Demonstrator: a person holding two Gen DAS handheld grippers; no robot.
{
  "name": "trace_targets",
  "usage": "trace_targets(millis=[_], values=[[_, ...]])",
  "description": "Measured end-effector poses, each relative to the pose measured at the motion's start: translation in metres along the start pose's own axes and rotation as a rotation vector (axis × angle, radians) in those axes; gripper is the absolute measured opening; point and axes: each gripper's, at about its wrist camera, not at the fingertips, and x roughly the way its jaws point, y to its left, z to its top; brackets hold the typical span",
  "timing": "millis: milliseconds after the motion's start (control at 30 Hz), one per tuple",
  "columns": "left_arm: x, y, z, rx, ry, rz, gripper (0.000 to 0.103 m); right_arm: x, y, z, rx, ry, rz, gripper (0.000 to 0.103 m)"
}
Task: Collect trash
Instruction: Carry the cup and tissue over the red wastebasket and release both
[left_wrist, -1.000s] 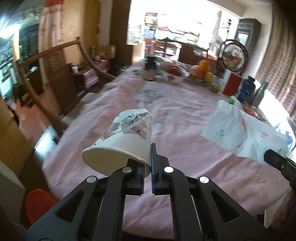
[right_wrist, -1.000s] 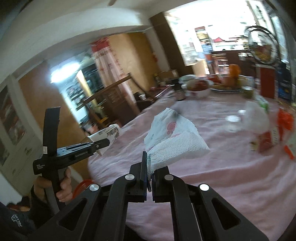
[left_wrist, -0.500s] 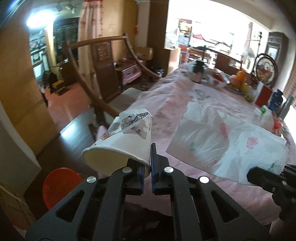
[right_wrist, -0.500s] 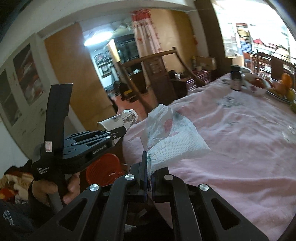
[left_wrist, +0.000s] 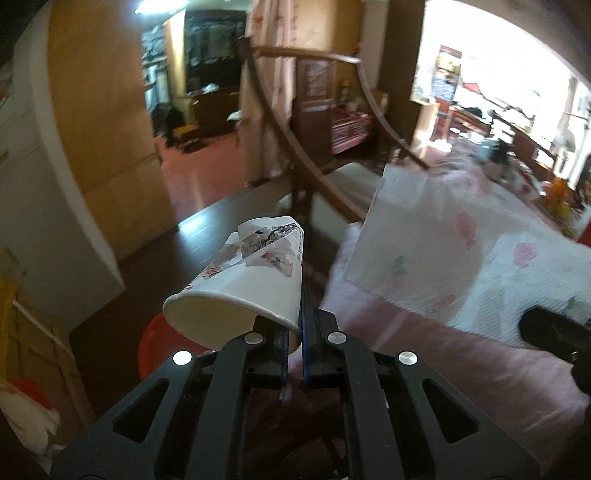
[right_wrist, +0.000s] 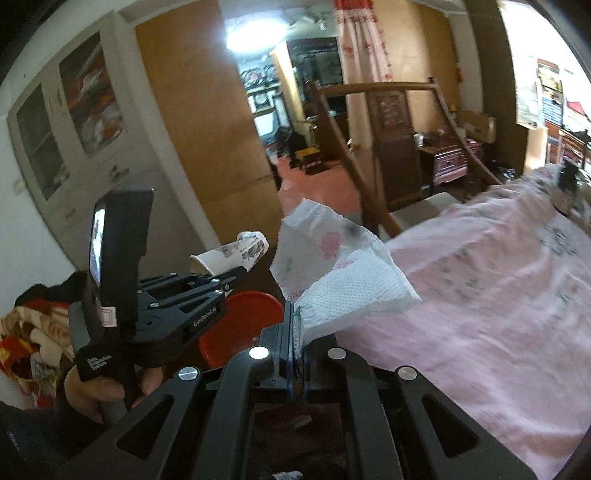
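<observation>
A: L side first. What's in the left gripper (left_wrist: 293, 332)?

B: Paper cup (left_wrist: 251, 280), crushed at its far end, lying on its side w/ the open mouth toward the cam and to the left. Jaws pressed together on the cup's rim wall, right side of the mouth. Cup body sticks out fwd and left of the fingertips, off any surface.

A: Below it?

B: Red bin (left_wrist: 151, 350), round, on the dark floor (left_wrist: 207, 236). In the left wrist view it peeks out under the cup's mouth. Right wrist view shows the same bin (right_wrist: 240, 325) just under and past the left gripper (right_wrist: 225, 282), cup (right_wrist: 229, 254) above and a bit left of the bin's rim.

A: R side?

B: Right gripper (right_wrist: 294, 325) clamped on a paper towel (right_wrist: 343, 273), white w/ pink flower print. One corner pinched between the pads, rest fans up and to the right of the tips, hanging in air. Sits near the edge of the table w/ pink cloth (right_wrist: 498, 288), not resting on it as far as I can tell.

A: Towel vs. bin?

B: Towel is right of the bin, beside it, not over it. From the left cam the towel (left_wrist: 461, 258) fills the right half, blurred.

A: Hands?

B: Left hand (right_wrist: 99, 391) wraps the L grip handle, lower left. Wooden chair (right_wrist: 380, 147) stands behind the towel.
</observation>
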Motion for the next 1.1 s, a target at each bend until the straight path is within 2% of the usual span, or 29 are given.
trace_targets(millis=[200,333,433,667,900,1100], values=[[0.027,0.045,-0.012,-0.069,0.070,0.055,0.006,0.047,0.020,0.011,-0.039,0.079,0.023,0.005],[0.054,0.082,-0.025,-0.130,0.154,0.094,0.006,0.076,0.024,0.025,-0.068,0.096,0.017,0.004],[0.075,0.109,-0.040,-0.171,0.215,0.149,0.006,0.102,0.032,0.031,-0.078,0.127,0.036,0.004],[0.115,0.155,-0.069,-0.258,0.326,0.221,0.006,0.193,0.052,0.023,-0.072,0.292,0.114,0.005],[0.145,0.171,-0.090,-0.292,0.402,0.228,0.006,0.256,0.069,0.008,-0.075,0.418,0.171,0.005],[0.151,0.169,-0.086,-0.298,0.398,0.197,0.006,0.286,0.068,-0.002,-0.034,0.473,0.195,0.005]])
